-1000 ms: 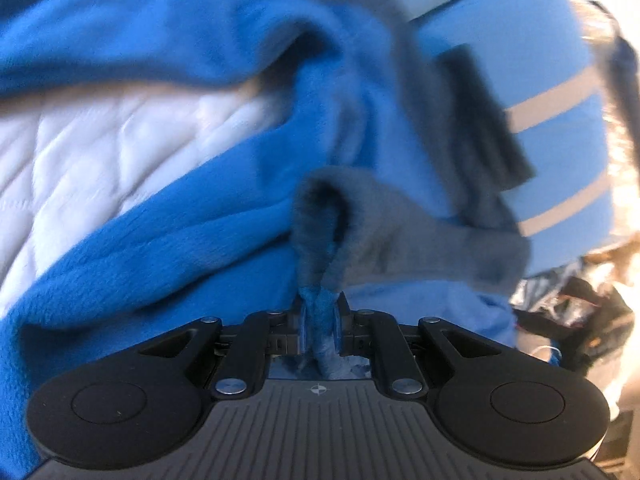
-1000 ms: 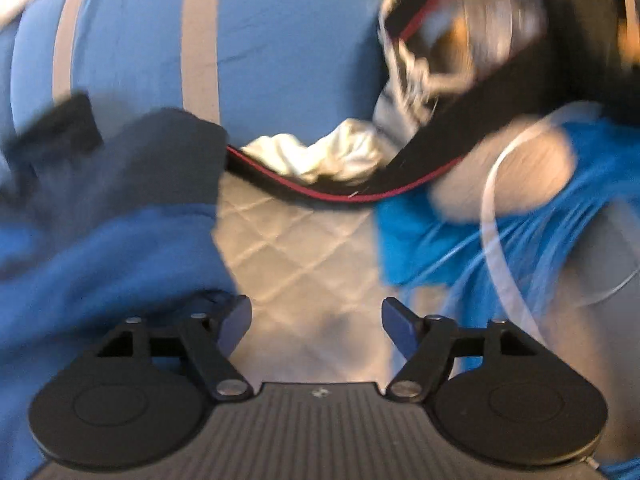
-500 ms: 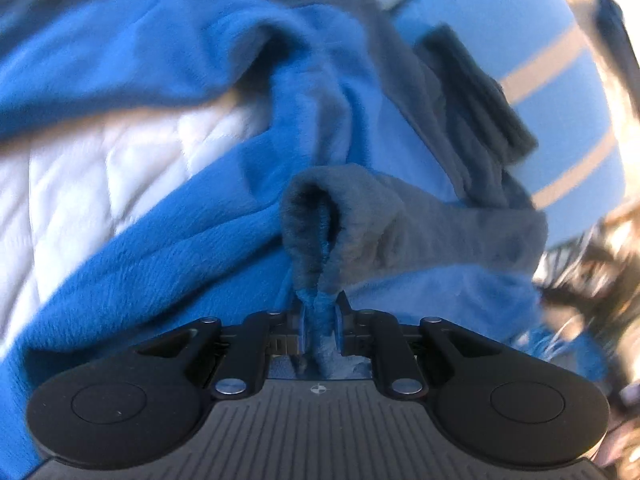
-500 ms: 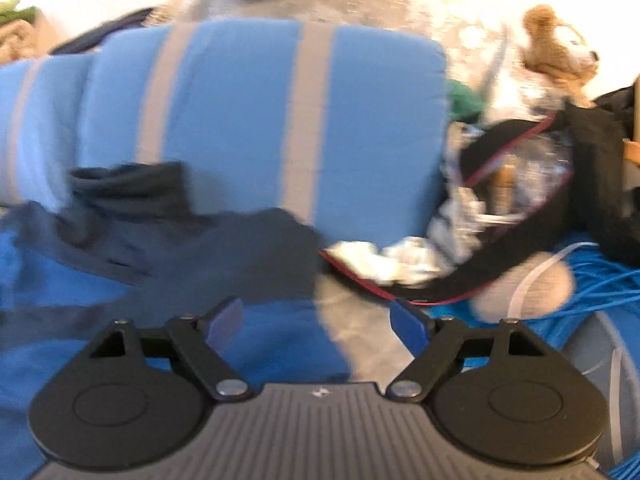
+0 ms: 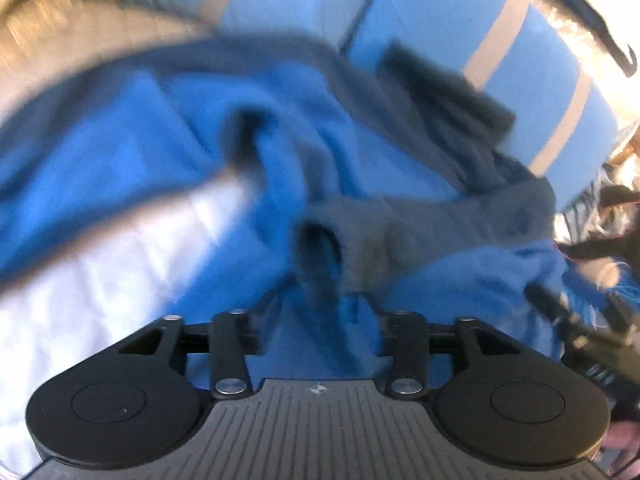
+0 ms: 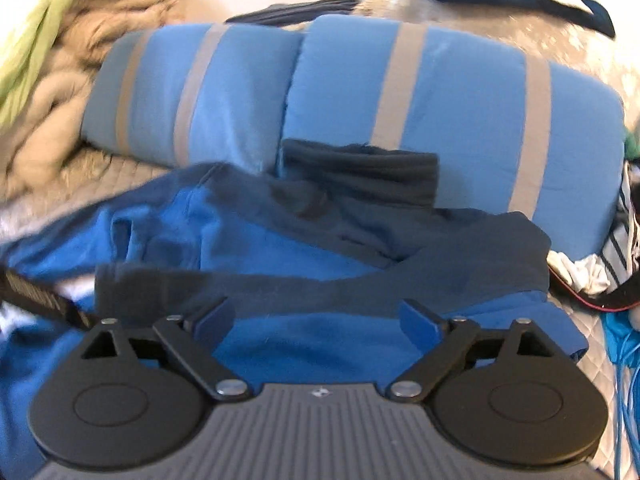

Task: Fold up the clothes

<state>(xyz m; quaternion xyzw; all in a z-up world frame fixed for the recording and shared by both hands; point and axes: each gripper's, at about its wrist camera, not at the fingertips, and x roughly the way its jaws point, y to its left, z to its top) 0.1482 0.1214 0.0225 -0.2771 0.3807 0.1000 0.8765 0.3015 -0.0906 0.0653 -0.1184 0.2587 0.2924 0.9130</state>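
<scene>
A bright blue fleece top [image 5: 192, 148] with dark grey trim lies crumpled on the bed in both views. Its grey cuff [image 5: 372, 232] rests just ahead of my left gripper [image 5: 320, 308]. The left jaws are opening; blue fleece lies between them but the pads do not press on it. In the right wrist view the fleece top [image 6: 280, 240] spreads below my right gripper [image 6: 316, 316]. The right jaws are opening wide and hover over the grey band with nothing gripped.
Two blue pillows [image 6: 440, 92] with grey stripes stand behind the fleece. A white quilted cover [image 5: 80, 292] shows at the left. A beige and green clothes pile [image 6: 60, 60] sits at the far left. A black bag with red edging [image 6: 600, 296] and blue cables [image 6: 624, 364] lie at the right.
My left gripper has let go of the blue fleece fold, its jaws now apart, and it has risen and rolled. My right gripper swung left from the bag to over the fleece, opening wider.
</scene>
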